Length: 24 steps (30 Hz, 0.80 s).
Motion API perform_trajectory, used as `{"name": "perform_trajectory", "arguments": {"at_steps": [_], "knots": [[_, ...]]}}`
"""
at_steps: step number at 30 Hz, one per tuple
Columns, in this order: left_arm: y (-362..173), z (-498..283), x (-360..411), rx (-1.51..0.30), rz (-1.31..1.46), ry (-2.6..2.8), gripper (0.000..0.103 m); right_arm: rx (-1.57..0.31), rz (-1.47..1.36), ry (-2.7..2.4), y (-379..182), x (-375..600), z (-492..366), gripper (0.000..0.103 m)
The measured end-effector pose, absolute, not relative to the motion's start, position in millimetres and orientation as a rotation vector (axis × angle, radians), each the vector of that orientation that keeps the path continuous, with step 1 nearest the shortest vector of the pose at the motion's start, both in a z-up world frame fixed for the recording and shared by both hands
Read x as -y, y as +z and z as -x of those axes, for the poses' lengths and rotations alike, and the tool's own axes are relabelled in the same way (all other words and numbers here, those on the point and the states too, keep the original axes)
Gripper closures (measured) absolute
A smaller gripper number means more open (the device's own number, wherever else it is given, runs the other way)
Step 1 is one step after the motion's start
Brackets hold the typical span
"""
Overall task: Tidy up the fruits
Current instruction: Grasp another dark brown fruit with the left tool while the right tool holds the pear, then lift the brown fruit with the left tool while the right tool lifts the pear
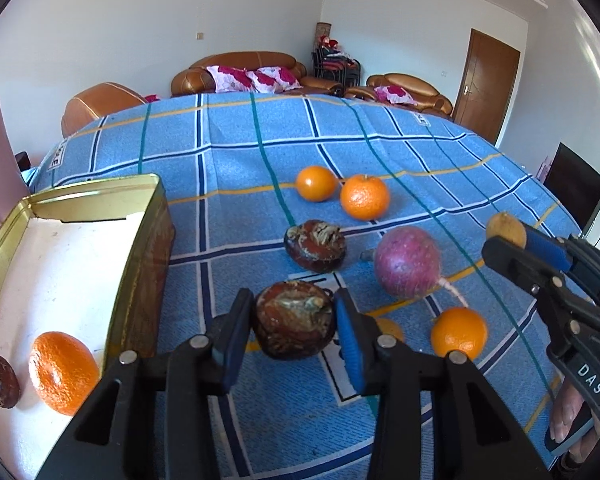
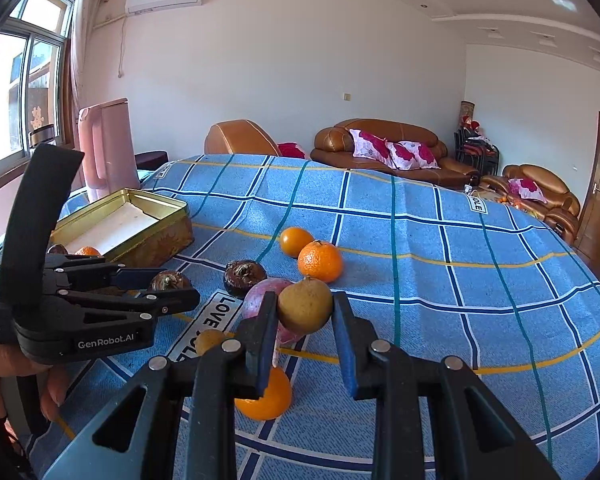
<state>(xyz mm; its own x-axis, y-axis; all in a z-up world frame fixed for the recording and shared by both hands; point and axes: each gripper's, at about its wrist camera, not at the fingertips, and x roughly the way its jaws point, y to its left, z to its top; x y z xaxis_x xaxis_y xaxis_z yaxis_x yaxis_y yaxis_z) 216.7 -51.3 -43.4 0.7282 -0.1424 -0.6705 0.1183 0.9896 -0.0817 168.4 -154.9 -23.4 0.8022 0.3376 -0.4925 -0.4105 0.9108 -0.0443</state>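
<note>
My left gripper (image 1: 293, 300) is shut on a dark brown fruit (image 1: 294, 322) that rests on the blue checked cloth (image 1: 240, 144), beside a gold tin (image 1: 156, 208). Inside the tin lie an orange (image 1: 62, 372) and another dark fruit (image 1: 0, 380). My right gripper (image 2: 303, 300) is shut on a yellow-brown pear-like fruit (image 2: 305, 306), held above the cloth. Loose on the cloth are a third dark fruit (image 1: 315, 245), a purple round one with a white tail (image 1: 407, 262), and three oranges (image 1: 316, 183) (image 1: 365, 197) (image 1: 459, 332).
A small orange fruit (image 1: 390, 328) is half hidden behind my left gripper's right finger. A pink upright appliance (image 2: 104, 148) stands past the tin, with brown sofas (image 2: 380, 148) beyond the table. The cloth's far and right parts carry nothing.
</note>
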Motion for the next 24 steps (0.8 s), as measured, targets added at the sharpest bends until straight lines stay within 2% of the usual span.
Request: {"name": "perform_trajectory", "arguments": {"at_steps": [24], "knots": [[-16.6,-175.8,61.8,-0.497,-0.061,-0.108,0.060,-0.420,0.140,0.433,-16.4,158.1,-156.1,0.074]]}}
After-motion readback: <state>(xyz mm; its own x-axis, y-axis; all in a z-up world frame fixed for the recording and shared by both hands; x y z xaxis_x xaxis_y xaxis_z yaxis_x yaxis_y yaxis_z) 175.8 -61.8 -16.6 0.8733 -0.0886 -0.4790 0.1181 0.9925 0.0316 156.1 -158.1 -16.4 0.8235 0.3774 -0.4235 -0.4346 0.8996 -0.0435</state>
